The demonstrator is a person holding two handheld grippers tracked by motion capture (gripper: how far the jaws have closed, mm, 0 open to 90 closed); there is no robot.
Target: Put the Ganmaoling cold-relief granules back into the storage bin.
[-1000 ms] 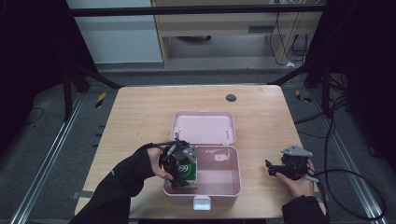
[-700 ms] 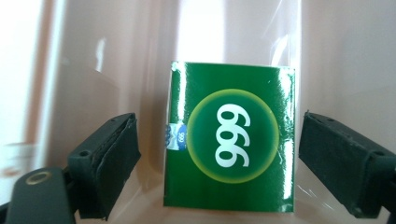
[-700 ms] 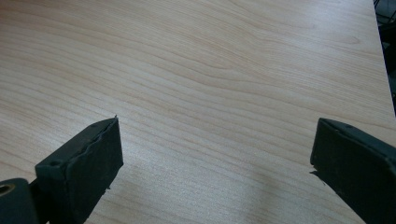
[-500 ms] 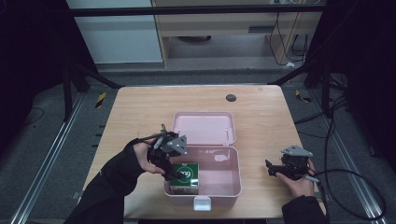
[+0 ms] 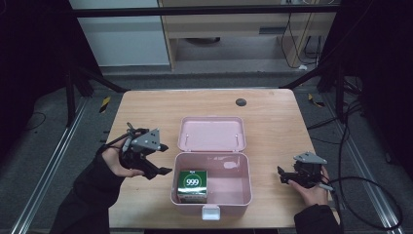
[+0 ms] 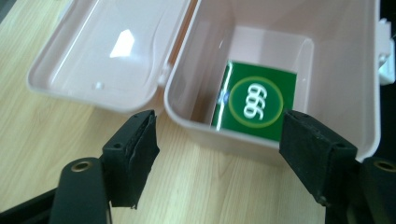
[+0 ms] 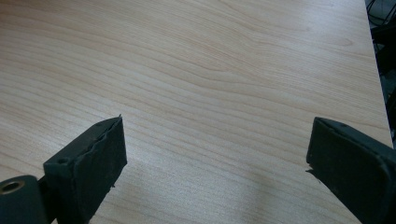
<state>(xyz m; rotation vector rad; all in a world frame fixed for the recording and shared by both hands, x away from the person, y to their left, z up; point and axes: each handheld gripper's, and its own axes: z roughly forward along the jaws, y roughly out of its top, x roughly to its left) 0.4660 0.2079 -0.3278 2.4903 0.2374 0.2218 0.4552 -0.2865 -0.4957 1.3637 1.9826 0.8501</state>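
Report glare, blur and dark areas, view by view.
High view: the table is evenly lit, its surroundings fall into near black. Left gripper view: a white glare patch sits on the pink box's open lid, and the green 999 carton is slightly soft. Right gripper view: sharp wood grain, faint shadows by the jaws.

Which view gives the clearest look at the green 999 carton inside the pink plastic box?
The left gripper view: the green 999 carton sits close and large, logo readable, upside down. The high view shows it small in the pink plastic box. The right gripper view faces bare tabletop.
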